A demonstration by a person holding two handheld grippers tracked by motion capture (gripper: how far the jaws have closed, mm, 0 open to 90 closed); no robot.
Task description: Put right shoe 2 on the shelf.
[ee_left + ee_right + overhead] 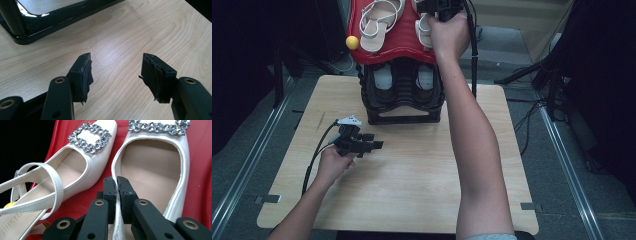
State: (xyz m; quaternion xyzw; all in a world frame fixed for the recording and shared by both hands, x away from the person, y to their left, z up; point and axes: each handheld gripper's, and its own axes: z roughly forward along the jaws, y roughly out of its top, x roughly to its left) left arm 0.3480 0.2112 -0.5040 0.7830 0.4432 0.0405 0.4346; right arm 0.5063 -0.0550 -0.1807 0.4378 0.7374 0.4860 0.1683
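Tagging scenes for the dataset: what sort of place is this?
Probably a lab-style recording station, not a home: a bare wooden table on metal floor rails, loose cables, and a tiered shoe rack with white buckled shoes as props.

Light wood table [412, 190]; black shoe rack [403, 97] standing at far edge.

We read one faint print, pale capitals that look like "HUSTI", cut off by the frame edge, on the insole of the left white shoe [15, 226]. We find no other legible text.
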